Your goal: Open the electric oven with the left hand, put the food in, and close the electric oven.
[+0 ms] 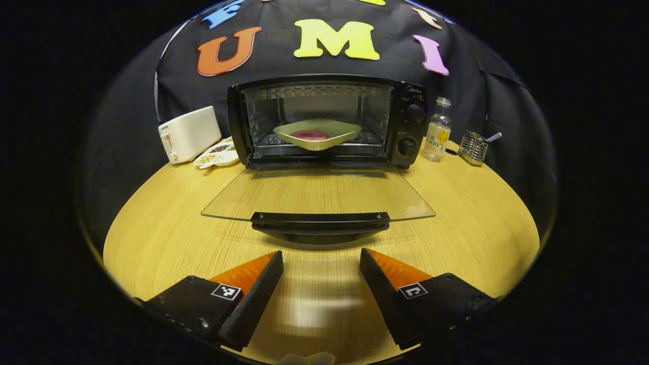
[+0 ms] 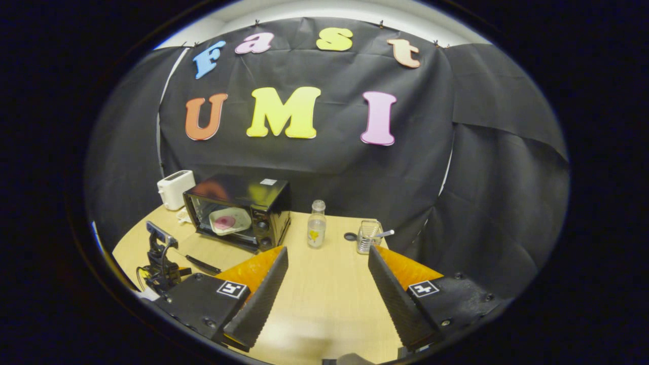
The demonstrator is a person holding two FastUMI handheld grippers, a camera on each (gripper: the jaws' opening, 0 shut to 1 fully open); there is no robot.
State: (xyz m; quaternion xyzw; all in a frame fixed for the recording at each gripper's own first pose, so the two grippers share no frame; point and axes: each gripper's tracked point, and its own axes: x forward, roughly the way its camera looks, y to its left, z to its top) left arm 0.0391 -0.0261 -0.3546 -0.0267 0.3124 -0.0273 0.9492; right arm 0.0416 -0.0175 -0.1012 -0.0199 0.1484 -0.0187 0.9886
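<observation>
A round wooden table with pale grain fills the booth, its far edge against black cloth walls (creased at the right); a white ceiling strip shows above.

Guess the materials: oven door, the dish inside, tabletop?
Oven door: clear glass, apparently; the wood grain reads through it. Its handle looks like matte black plastic. Dish: smooth pale-green, ceramic or plastic, unclear. Tabletop: light wood-grain, probably laminate, given the soft sheen.
</observation>
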